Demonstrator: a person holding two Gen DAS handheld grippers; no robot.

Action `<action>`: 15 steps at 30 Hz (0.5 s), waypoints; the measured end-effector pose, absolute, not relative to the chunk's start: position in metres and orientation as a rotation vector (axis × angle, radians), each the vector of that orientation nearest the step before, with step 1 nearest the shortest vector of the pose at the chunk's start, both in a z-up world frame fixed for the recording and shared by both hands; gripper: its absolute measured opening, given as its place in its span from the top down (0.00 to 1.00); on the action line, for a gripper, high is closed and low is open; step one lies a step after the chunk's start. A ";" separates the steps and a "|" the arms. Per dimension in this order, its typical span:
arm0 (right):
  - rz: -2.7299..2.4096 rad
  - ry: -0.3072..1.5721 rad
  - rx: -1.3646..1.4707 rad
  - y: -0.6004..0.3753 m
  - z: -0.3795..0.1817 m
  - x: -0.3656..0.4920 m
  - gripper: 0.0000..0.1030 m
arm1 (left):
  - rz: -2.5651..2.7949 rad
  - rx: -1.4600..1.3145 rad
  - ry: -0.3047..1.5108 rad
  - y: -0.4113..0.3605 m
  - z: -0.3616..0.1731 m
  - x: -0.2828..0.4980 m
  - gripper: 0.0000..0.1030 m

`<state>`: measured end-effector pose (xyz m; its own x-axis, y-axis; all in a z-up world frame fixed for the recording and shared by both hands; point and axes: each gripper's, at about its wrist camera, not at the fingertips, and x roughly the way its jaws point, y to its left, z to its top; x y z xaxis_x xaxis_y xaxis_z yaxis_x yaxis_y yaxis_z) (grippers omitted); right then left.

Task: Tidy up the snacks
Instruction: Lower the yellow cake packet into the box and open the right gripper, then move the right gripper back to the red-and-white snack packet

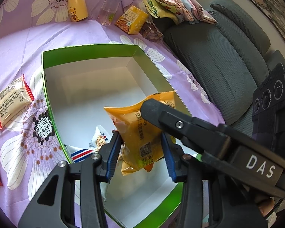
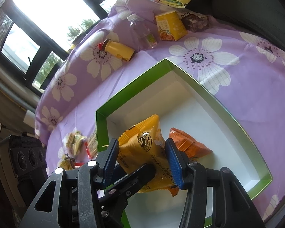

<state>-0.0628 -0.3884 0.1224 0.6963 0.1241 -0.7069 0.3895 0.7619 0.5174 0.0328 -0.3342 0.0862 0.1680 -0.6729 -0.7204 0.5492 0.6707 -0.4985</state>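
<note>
Packet [image 1: 138, 131]: we see it over the box [image 1: 53, 102].
Left tongs [image 1: 140, 152]: pinching its sides.
Right tongs [image 2: 142, 159]: pinching it too.

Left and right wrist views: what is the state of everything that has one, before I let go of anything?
left gripper: shut on yellow packet
right gripper: shut on the same yellow packet, over the box
green box: open, no lid on it
orange packet: lying inside the box
striped packet: lying inside the box
water bottle: capped
yellow bear bottle: lid on
yellow carton: closed
</note>
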 end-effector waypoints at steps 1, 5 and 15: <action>-0.165 0.804 0.707 -0.389 0.122 -0.063 0.48 | -0.872 -0.133 1.101 -0.335 0.086 0.033 0.58; -0.175 0.811 0.706 -0.389 0.120 -0.063 0.48 | -0.870 -0.136 1.104 -0.335 0.085 0.033 0.59; -0.219 0.720 0.643 -0.378 0.142 -0.069 0.42 | -0.814 -0.169 0.974 -0.283 0.113 0.018 0.36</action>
<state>-0.0687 -0.3781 0.1420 0.7390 0.0285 -0.6731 0.3983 0.7873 0.4706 0.0177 -0.2831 0.1135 0.2987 -0.6809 -0.6686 0.5376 0.6990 -0.4716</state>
